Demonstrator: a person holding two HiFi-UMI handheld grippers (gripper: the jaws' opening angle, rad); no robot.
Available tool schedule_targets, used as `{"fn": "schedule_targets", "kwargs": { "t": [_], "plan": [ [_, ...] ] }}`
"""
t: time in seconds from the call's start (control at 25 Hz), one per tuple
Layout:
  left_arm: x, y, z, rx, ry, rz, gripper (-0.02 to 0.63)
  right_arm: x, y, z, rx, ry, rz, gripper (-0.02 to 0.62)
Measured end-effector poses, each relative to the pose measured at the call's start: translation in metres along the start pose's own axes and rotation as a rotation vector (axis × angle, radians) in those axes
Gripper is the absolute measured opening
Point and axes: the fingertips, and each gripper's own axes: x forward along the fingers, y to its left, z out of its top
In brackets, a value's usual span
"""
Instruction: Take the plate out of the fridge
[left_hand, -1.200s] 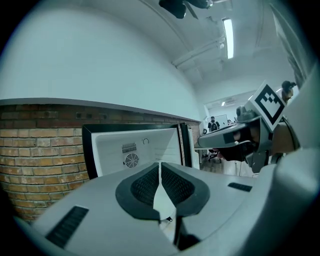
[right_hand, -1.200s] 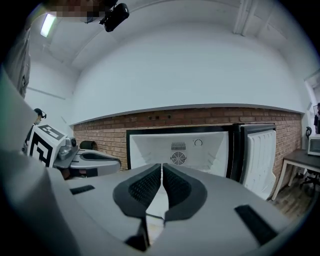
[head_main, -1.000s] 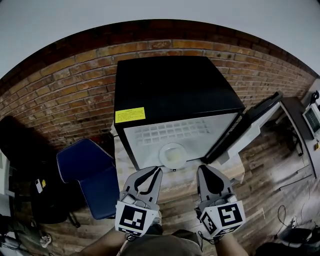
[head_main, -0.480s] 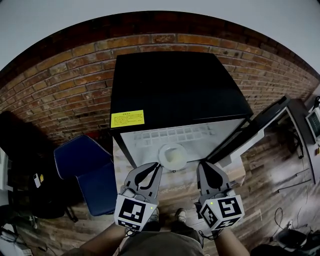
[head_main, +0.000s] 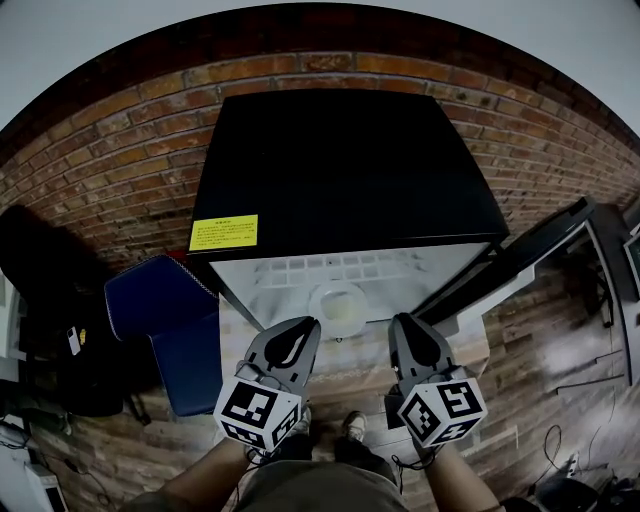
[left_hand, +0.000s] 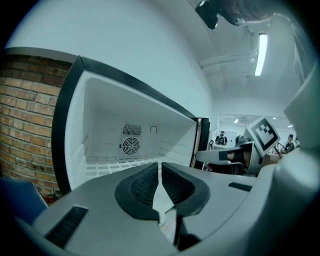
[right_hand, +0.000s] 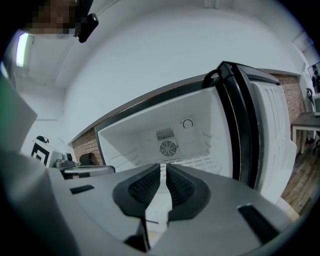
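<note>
A small black fridge (head_main: 345, 170) stands against a brick wall with its door (head_main: 520, 262) swung open to the right. On its white wire shelf (head_main: 300, 272) near the front edge sits a pale round plate (head_main: 338, 306). My left gripper (head_main: 306, 325) and right gripper (head_main: 402, 323) hover just in front of the opening, on either side of the plate, both shut with nothing held. In the left gripper view the shut left gripper (left_hand: 160, 165) points into the white interior (left_hand: 115, 135). The right gripper (right_hand: 163, 167) also points inside; the plate is hidden there.
A blue chair (head_main: 165, 325) stands left of the fridge. The open door takes up the space on the right, with a white table (head_main: 620, 250) beyond it. The floor (head_main: 520, 400) is wooden planks. My feet (head_main: 350, 428) show below the grippers.
The head view has drawn nearer to the fridge, which now fills more of the frame. Both grippers stay shut and level with the shelf front.
</note>
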Motion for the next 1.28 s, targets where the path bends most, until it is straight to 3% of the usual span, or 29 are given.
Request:
{"fn": "schedule_targets", "kwargs": {
  "t": [0.32,0.4,0.6,0.88,1.28],
  "plan": [
    [0.021,0.015,-0.01,-0.21,-0.038,0.007,0.037,0.018,-0.026,-0.02,0.076,0.025,0.042,0.055],
    [0.026,0.019,-0.015,-0.264,-0.043,-0.001,0.103,0.025,-0.029,-0.025,0.09,0.032,0.056,0.102],
    [0.038,0.029,-0.03,-0.395,-0.057,-0.024,0.16,0.042,-0.038,-0.044,0.157,0.05,0.064,0.134],
    [0.057,0.041,-0.074,-0.601,-0.038,-0.036,0.204,0.057,-0.056,-0.086,0.252,0.103,0.041,0.162],
    [0.068,0.057,-0.151,-0.876,-0.012,0.006,0.207,0.068,-0.08,-0.167,0.409,0.215,-0.006,0.162]
  ]
}}
